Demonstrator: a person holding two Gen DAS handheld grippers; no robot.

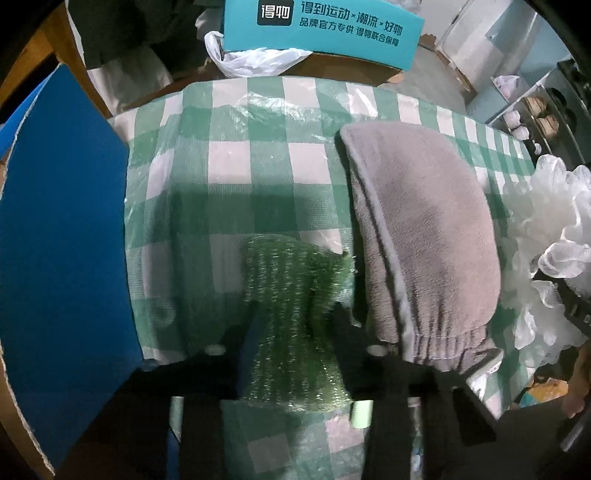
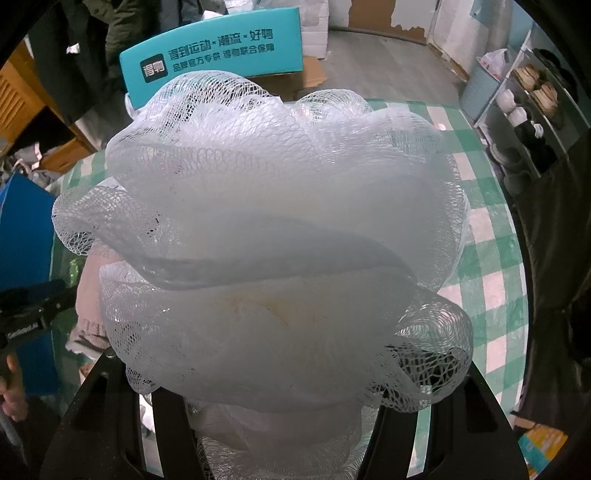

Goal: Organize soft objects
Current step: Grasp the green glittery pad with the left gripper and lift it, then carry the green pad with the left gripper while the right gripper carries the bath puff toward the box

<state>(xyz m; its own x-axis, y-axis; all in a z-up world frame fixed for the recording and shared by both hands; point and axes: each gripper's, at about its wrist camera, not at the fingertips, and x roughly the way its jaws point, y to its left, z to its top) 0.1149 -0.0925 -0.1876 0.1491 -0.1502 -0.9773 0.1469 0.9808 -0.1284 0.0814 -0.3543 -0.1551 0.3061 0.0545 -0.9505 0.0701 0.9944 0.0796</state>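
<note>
A green scouring pad [image 1: 295, 325] with a glittery weave is pinched between the fingers of the left gripper [image 1: 295, 369], its free end fanning out ahead of the jaws over the green-and-white checked tablecloth [image 1: 236, 162]. Just to the right of that gripper lies a grey fleece mitt [image 1: 424, 236] with an elastic cuff nearest the camera, flat on the cloth and almost touching the pad's edge. Further right, at the edge of the left wrist view, is the white mesh bath pouf [image 2: 266, 240]; in the right wrist view it fills nearly the whole frame, clamped between the black fingers of the right gripper [image 2: 280, 424] and bulging well past them, lifted above the cloth. To the left of the left gripper a blue panel [image 1: 62, 236] stands at the cloth's edge. Ahead of both grippers, beyond the far edge of the table, sits a teal box [image 1: 321, 33] printed with white Chinese characters, with a white plastic bag [image 1: 251, 59] beside it.
</note>
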